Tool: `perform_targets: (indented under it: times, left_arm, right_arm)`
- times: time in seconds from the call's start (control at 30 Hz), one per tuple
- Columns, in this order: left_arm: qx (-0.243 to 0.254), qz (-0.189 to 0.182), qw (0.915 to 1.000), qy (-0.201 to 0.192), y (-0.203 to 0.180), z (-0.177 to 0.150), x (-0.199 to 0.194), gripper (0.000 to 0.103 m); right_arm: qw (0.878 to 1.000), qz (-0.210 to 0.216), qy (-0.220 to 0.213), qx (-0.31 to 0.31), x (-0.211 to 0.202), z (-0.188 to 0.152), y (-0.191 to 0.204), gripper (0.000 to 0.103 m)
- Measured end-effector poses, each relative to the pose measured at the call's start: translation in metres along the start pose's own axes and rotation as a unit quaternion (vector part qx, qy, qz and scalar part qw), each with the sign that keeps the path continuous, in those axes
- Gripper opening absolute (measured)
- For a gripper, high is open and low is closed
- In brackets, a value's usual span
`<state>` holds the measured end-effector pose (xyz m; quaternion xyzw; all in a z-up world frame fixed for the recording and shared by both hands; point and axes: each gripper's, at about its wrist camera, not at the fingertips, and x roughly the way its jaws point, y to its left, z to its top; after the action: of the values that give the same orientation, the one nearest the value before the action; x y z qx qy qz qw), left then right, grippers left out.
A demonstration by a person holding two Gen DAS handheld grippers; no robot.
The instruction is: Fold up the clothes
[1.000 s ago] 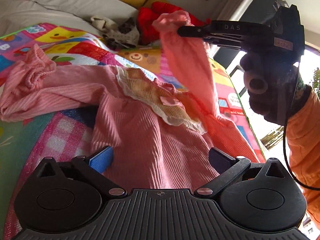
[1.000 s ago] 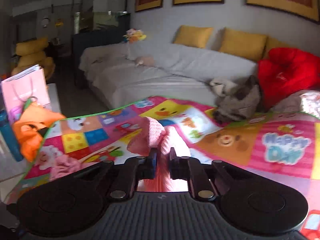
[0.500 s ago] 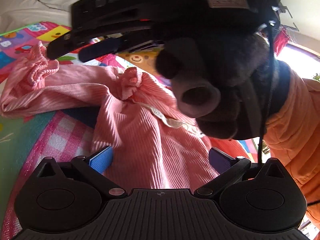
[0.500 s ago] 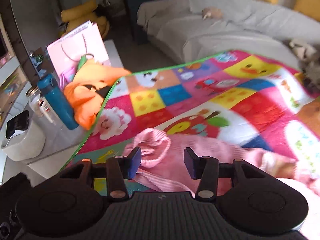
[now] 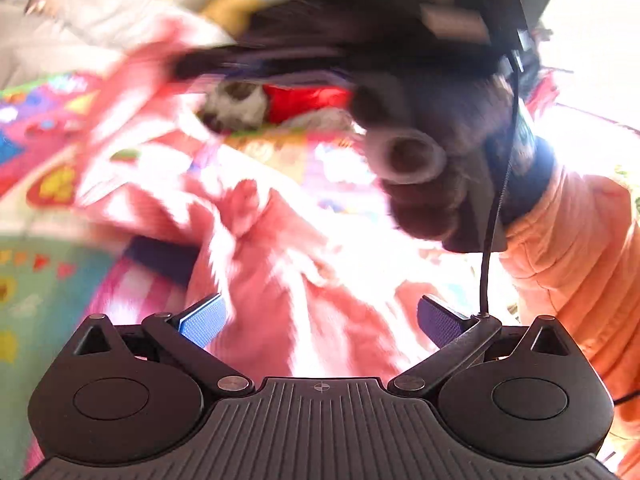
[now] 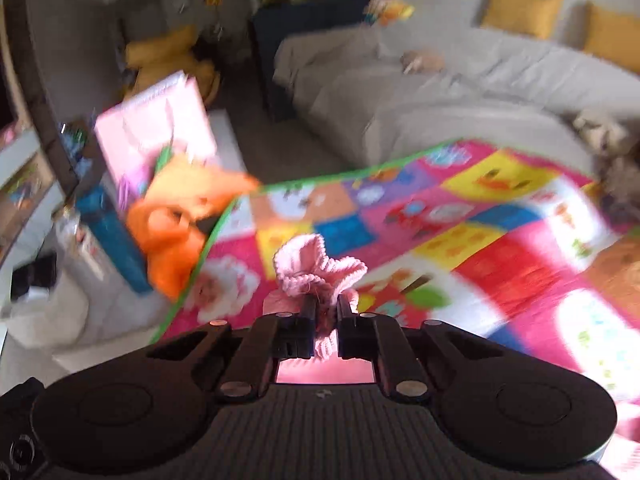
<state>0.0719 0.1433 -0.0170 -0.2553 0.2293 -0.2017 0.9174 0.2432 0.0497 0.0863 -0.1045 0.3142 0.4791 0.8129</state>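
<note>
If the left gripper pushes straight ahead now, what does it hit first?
Most likely the pink garment: it fills the gap between the open left gripper jaws and lies spread ahead on the play mat. Depth is blurred, so contact distance is unclear.

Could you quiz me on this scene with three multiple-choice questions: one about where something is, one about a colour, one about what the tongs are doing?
1. Where is the blue bottle?
A. On the sofa
B. Off the play mat's green edge, beside the orange cloth
C. In the left tongs

2. What colour are the sofa cushions?
A. Yellow
B. Green
C. Black

3. What are the right tongs doing?
A. Wide open
B. Holding a bottle
C. Shut on the pink garment

Answers: 1 B, it stands past the mat's border next to the cloth. 2 A, both show mustard yellow. 3 C, pink knit bunches out between the closed fingers, while the left tongs gape open.
</note>
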Motion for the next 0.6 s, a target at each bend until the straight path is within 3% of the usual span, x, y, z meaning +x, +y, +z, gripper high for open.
perform_targets:
  times: [0.17,0.33,0.47,0.6]
  left_arm:
    - [0.017,0.001,0.9997,-0.016,-0.014,0.021,-0.001,0.103]
    - [0.048,0.002,0.9988,-0.008,-0.035,0.039,0.014,0.103]
    - [0.074,0.008,0.9971,0.018,-0.046,0.050,0.037,0.103]
    - [0.074,0.015,0.9956,0.056,-0.047,0.058,0.078,0.103]
  right_arm:
    - [0.992,-0.098,-0.073,0.044,-0.098,-0.011,-0.062,0.009]
    - [0.973,-0.176,-0.093,0.121,-0.161,-0.066,-0.124,0.009]
    - [0.958,-0.213,-0.069,0.177,-0.168,-0.128,-0.160,0.008]
    - [0.954,-0.233,-0.027,0.188,-0.143,-0.173,-0.177,0.009]
